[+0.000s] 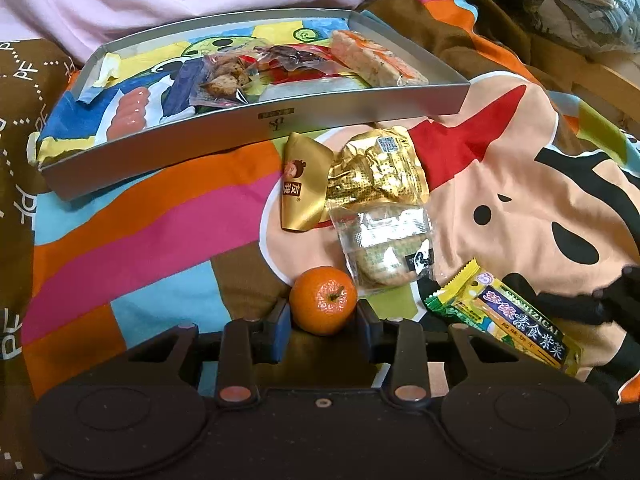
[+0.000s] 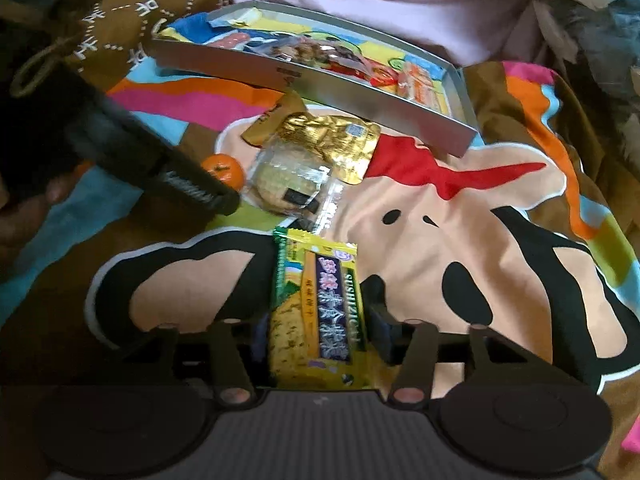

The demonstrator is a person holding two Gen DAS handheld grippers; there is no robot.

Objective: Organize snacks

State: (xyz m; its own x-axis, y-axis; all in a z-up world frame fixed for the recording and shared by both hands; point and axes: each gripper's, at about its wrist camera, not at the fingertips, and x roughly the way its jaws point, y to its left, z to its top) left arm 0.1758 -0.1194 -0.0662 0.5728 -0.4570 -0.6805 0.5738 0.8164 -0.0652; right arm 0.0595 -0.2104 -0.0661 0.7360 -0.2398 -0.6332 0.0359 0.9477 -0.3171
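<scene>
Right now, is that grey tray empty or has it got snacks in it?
Partly filled: the grey tray holds several wrapped snacks, with bare patterned lining at one end.

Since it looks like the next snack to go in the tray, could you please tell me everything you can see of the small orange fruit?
The mandarin is small, round and bright orange, with dimpled peel and a short dark stem stub pointing toward the camera. It looks whole and unpeeled. It rests on the colourful blanket, between the blue-padded fingers of the left gripper, which sit close at both sides. A clear-wrapped biscuit pack lies just beside it.
</scene>
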